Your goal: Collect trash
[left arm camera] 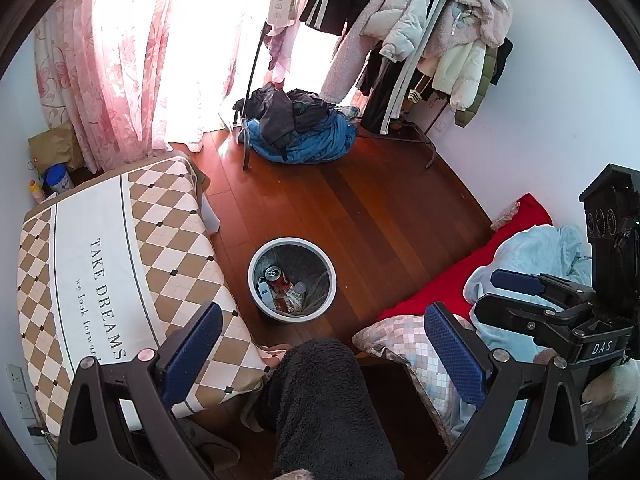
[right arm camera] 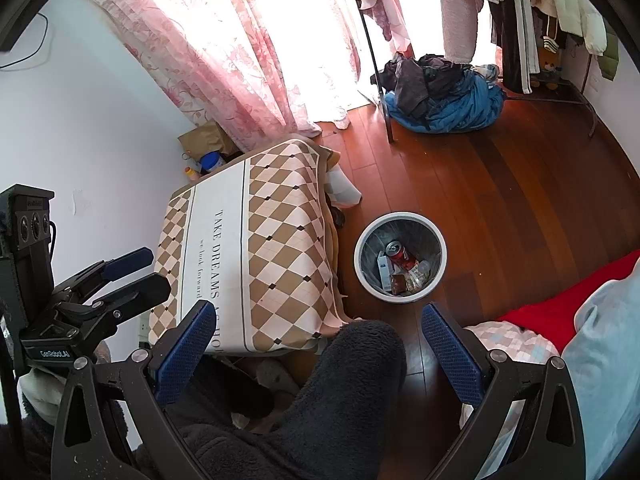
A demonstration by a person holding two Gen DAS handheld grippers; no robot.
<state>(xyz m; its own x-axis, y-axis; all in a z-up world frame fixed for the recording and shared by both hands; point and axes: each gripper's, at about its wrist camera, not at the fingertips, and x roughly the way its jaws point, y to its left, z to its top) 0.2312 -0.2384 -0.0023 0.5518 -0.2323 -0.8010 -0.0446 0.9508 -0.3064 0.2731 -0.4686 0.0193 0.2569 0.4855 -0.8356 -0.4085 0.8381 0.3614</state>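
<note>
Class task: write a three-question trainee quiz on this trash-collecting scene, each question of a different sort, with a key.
1. True or false: the bin stands on the table.
2. What red item lies in the bin? A) can B) apple C) sock
3. Fill in: both grippers, left and right, are ____.

Key: 1 false, it stands on the floor beside the table. 2 A, the can. 3 open, holding nothing.
</note>
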